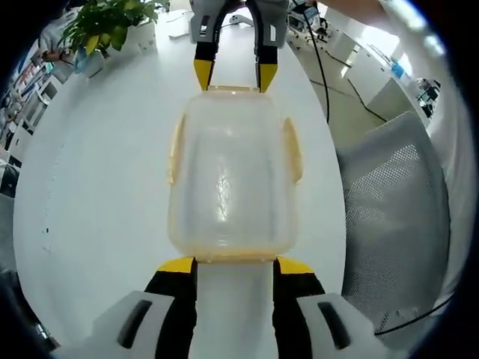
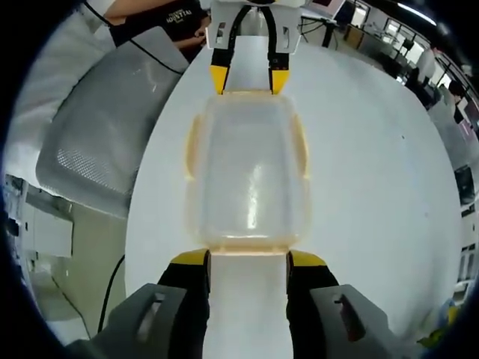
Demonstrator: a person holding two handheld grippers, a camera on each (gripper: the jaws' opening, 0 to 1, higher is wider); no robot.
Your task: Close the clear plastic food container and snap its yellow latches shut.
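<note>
**Clear container flanked end to end by two spread grippers**

The clear plastic food container sits on the white tabletop with its lid on top, lengthways between the two grippers. Its yellow latches run along the long sides and at the short ends; whether any is snapped down cannot be told.

In the left gripper view, the left gripper has its jaws spread, their yellow tips touching or just short of the near end of the container, one at each corner of the end latch. At the far end the right gripper points back toward the camera, its yellow tips at the container's far edge.

The right gripper view gives the mirror of this: the right gripper with jaws spread at the near end of the container, and the left gripper at the far end, jaws likewise apart. Neither pair pinches anything.

Further out, a grey mesh chair stands just beside the tabletop edge, with black cables trailing off the tabletop near it. A green potted plant stands at the far part of the tabletop. A person in a dark top is behind the left gripper.
</note>
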